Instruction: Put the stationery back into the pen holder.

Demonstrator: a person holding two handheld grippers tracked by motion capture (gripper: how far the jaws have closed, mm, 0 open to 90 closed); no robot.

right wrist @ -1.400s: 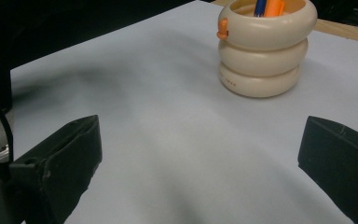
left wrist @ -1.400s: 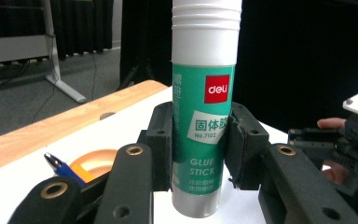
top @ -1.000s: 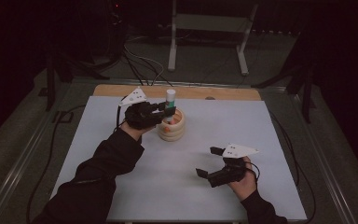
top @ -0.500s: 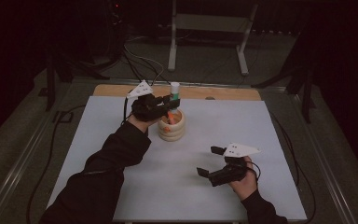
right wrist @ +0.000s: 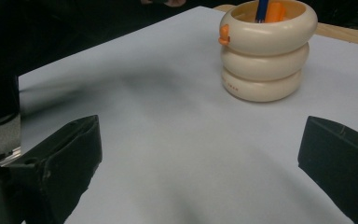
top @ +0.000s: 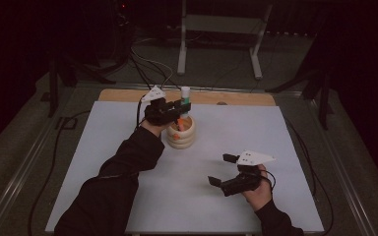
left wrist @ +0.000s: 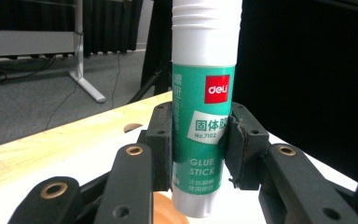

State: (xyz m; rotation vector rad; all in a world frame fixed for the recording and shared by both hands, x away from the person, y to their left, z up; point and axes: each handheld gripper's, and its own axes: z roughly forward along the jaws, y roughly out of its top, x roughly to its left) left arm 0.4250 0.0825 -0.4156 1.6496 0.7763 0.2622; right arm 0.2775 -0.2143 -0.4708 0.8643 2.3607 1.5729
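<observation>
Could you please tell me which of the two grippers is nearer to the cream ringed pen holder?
The left. The left gripper, holding a glue stick upright, is right above the pen holder. The right gripper is open over the white sheet, well apart from it.

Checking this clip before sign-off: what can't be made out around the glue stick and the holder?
- Glue stick: cap top cut off by the left gripper view's upper edge.
- Cream holder: near rim hidden by the left gripper in the high view.
- Orange and blue items inside: tops cut off in the right gripper view; type unclear.
</observation>
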